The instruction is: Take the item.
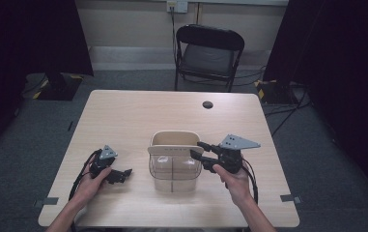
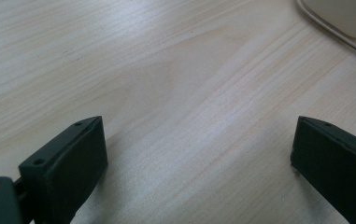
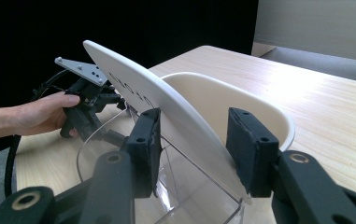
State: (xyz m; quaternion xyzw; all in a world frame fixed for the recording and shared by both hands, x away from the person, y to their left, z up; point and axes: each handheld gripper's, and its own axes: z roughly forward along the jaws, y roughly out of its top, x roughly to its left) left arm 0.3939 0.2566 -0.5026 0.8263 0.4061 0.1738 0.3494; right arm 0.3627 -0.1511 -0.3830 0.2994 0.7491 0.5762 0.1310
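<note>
I am seeing one container (image 1: 174,164) sitting near the middle of the wooden table (image 1: 123,116): a cream tub with one clear, divided front section and one white lid panel (image 3: 166,121) standing tilted. My right gripper (image 3: 194,140) is straddling that panel, jaws open. My left gripper (image 2: 199,154) is resting beside the container, jaws spread wide over bare wood. One folding chair (image 1: 209,53) is standing beyond.

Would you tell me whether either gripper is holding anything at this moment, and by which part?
Nothing is held. The right gripper straddles the container's white lid, jaws open around it. The left gripper is open over the table.
</note>
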